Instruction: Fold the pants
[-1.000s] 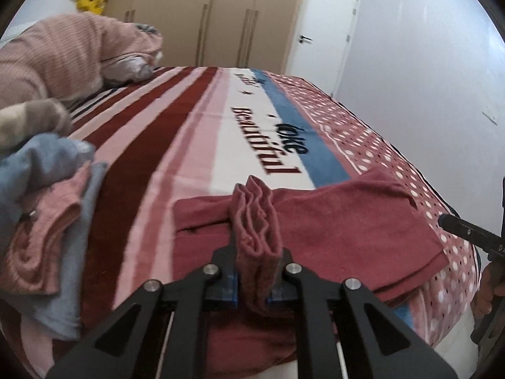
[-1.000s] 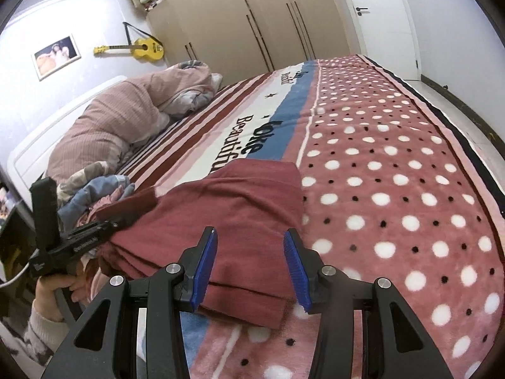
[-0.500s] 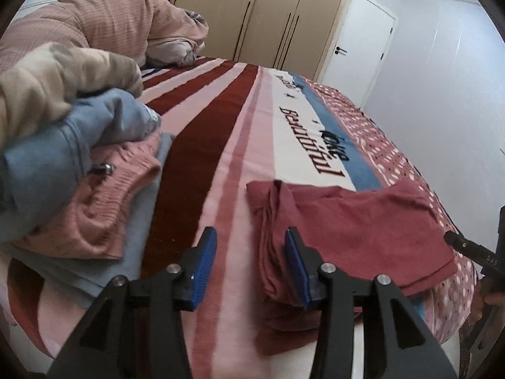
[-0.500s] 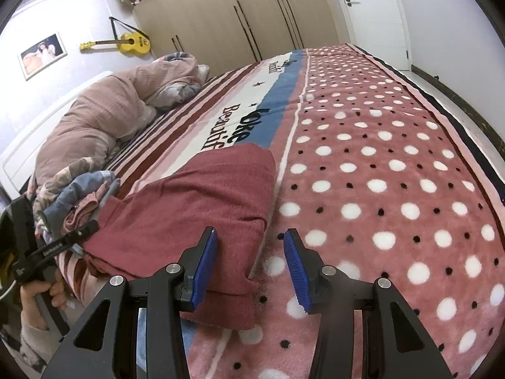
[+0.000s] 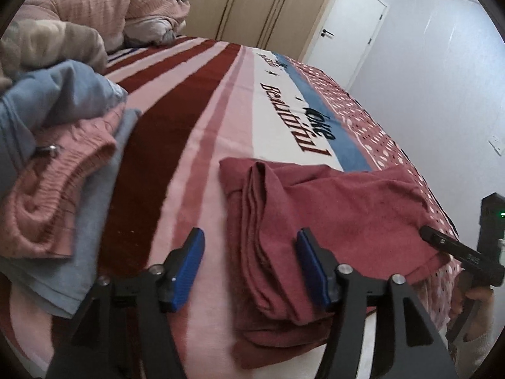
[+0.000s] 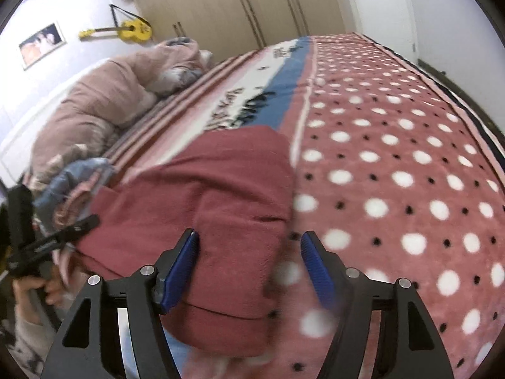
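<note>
On the left, the left gripper (image 5: 249,265) hangs over the near-left end of the folded pants (image 5: 331,221), jaws just opened wide, the bunched edge lying between the pads untouched. The pants lie on the blanket (image 5: 195,145) at the bed's near edge, long axis running left to right between the 2 tools (each nearest its own end). On the right, the right gripper (image 6: 249,268) straddles the right-hand fold, jaws likewise just opened, gripping nothing.
</note>
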{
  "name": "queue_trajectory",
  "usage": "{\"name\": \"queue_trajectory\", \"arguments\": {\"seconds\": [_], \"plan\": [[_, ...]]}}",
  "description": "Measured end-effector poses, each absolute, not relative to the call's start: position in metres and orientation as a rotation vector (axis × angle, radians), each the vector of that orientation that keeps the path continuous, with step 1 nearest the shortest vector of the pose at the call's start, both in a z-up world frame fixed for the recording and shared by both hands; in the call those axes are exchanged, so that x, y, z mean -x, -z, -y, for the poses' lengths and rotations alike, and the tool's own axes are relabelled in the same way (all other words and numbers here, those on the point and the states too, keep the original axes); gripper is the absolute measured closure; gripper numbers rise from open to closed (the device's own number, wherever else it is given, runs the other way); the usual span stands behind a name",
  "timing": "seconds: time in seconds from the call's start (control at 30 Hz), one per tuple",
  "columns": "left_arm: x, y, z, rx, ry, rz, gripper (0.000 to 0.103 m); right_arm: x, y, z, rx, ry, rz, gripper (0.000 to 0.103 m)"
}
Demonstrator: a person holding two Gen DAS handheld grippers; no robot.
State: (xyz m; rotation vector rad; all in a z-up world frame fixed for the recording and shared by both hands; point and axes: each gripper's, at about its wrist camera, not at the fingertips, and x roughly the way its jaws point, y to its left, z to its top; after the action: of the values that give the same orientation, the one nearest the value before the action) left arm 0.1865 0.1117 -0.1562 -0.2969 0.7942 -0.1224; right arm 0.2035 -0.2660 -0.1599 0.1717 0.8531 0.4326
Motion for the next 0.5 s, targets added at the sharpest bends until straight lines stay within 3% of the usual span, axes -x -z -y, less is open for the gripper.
{"name": "queue_trajectory", "arguments": {"seconds": [0.5], "plan": [[-0.198,0.159,-0.134,0.342,0.124,-0.803,0.043,-0.216,0.154,0.280,-0.278,-0.538,-0.900,0.038]]}}
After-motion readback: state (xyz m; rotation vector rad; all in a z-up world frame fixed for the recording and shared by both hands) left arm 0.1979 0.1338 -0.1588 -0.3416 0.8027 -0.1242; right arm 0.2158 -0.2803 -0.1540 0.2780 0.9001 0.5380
